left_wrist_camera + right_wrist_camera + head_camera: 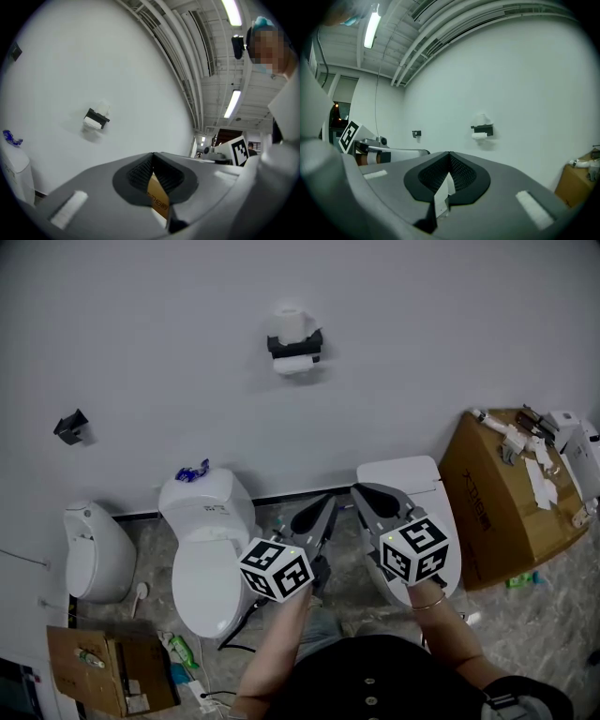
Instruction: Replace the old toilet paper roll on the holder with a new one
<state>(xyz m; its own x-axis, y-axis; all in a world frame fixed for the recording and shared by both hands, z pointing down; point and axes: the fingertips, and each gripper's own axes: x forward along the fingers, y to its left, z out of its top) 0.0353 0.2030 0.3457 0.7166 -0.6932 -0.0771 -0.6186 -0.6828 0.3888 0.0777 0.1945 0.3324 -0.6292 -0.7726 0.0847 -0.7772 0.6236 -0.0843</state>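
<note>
Left gripper (323, 507) and right gripper (367, 495), both closed tight on nothing, point toward the wall. The paper holder (296, 343) hangs well ahead, its roll (295, 365) lying crosswise. The left gripper looks slightly nearer.

Open air and bare wall (422, 334) on every side of the high, central holder (296, 345). Crowded lower down: white toilet (206, 549) at left, second toilet (401, 474) at right, only a narrow strip of floor (270, 514) between. Blocked far right by cardboard box (497, 493), far left by low white fixture (89, 554) and small black wall bracket (70, 426).
</note>
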